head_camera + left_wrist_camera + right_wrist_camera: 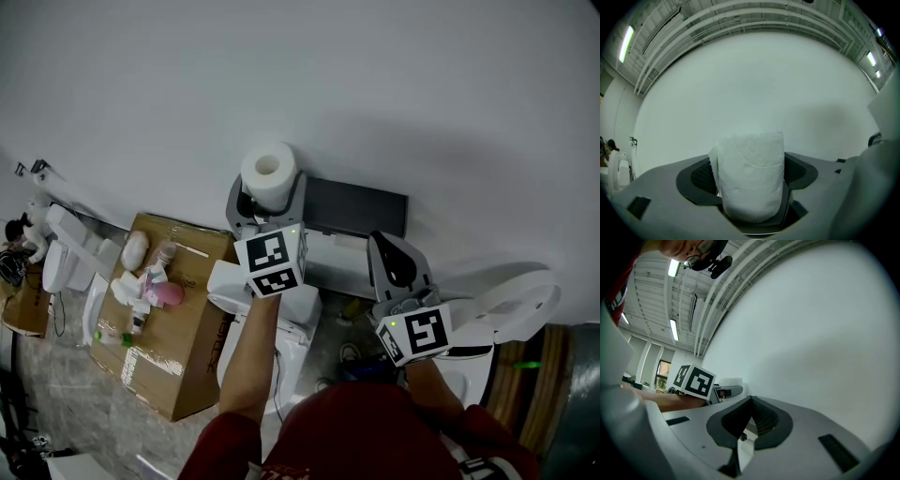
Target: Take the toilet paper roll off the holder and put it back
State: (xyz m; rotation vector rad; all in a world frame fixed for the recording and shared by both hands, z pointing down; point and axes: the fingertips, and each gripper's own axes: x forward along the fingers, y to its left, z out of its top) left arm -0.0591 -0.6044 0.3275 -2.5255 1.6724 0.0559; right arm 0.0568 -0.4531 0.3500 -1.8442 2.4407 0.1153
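Left gripper [268, 190] pinching the toilet paper roll [269, 169] between both jaws, pads pressed into its soft sides. In the left gripper view the roll [751, 176] stands upright and fills the gap of the gripper [750, 190], with a plain white wall [754, 89] behind. From the head view we see its hollow core facing up, the roll just left of a dark flat panel [356, 207]; we see no holder touching it. Right gripper [394, 261] lower and to the right, jaws pressed together on nothing [749, 411]. A cardboard box [178, 347] lies left, with a pink item [169, 293] on top.
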